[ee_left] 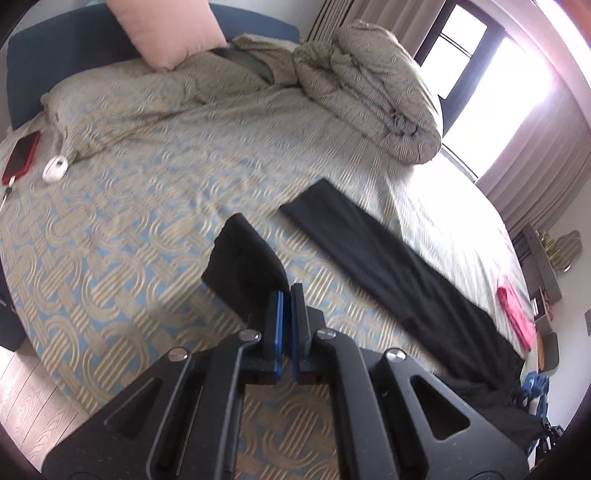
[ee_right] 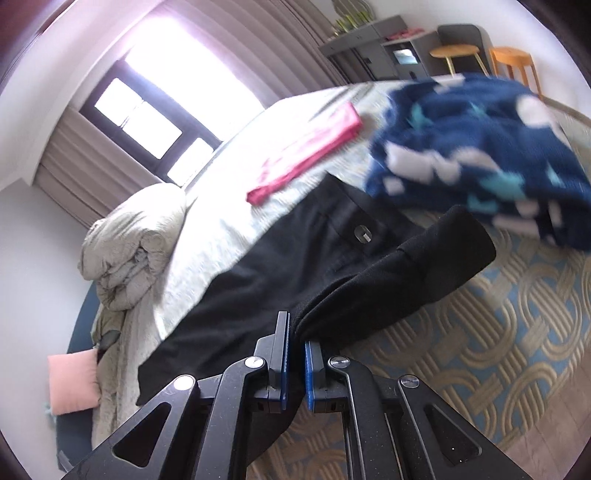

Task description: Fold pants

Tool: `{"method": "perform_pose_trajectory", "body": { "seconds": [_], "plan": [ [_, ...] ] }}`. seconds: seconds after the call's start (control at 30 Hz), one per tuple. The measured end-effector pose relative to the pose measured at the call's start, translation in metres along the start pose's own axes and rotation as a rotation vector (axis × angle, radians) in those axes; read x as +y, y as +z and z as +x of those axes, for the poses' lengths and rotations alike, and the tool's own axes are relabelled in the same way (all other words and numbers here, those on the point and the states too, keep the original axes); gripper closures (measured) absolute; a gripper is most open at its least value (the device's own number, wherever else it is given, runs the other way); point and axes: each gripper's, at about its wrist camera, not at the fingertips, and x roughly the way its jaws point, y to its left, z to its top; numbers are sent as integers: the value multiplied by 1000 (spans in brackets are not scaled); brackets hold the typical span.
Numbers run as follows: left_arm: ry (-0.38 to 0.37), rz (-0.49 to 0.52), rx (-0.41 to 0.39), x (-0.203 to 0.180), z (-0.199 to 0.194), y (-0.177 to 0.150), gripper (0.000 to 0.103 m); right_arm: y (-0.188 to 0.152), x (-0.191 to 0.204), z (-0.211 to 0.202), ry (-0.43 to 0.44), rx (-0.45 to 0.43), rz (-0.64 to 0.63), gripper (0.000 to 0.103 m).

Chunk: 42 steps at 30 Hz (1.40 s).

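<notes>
Black pants (ee_left: 399, 266) lie stretched on the patterned bed cover (ee_left: 129, 229). My left gripper (ee_left: 287, 295) is shut on one leg end of the pants, which stands up from the jaws as a dark flap (ee_left: 243, 258) above the bed. In the right wrist view my right gripper (ee_right: 295, 332) is shut on the waist part of the pants (ee_right: 399, 266), lifted and folded over. The rest of the pants (ee_right: 266, 266), with a button (ee_right: 362, 235), lies flat on the bed.
A rolled duvet (ee_left: 373, 88), pink pillow (ee_left: 166, 29), red phone (ee_left: 22, 157) and white case (ee_left: 55, 168) lie at the bed head. A folded pink garment (ee_right: 310, 151) and a blue patterned garment (ee_right: 480, 147) lie near the pants. Wooden floor (ee_left: 33, 398) is at left.
</notes>
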Motion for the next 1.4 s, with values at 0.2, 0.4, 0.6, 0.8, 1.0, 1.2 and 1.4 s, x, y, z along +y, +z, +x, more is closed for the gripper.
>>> {"method": "perform_pose_trajectory", "body": {
  "seconds": [0.2, 0.4, 0.6, 0.8, 1.0, 1.2, 1.4],
  "plan": [
    [6, 62, -34, -37, 17, 44, 99, 34, 36, 23, -15, -18, -74, 98],
    [38, 119, -15, -86, 67, 97, 99, 78, 73, 75, -41, 1, -148, 98],
    [159, 190, 88, -137, 173, 146, 99, 125, 102, 184, -165, 100, -199, 98],
    [301, 182, 270, -135, 273, 157, 93, 144, 88, 306, -415, 331, -234, 82],
    [338, 249, 238, -113, 264, 159, 85, 161, 81, 287, -519, 213, -377, 42],
    [359, 307, 191, -78, 223, 163, 56, 155, 63, 244, -618, 178, -514, 37],
    [307, 321, 161, -62, 194, 152, 39, 125, 58, 205, -601, 175, -565, 37]
  ]
}}
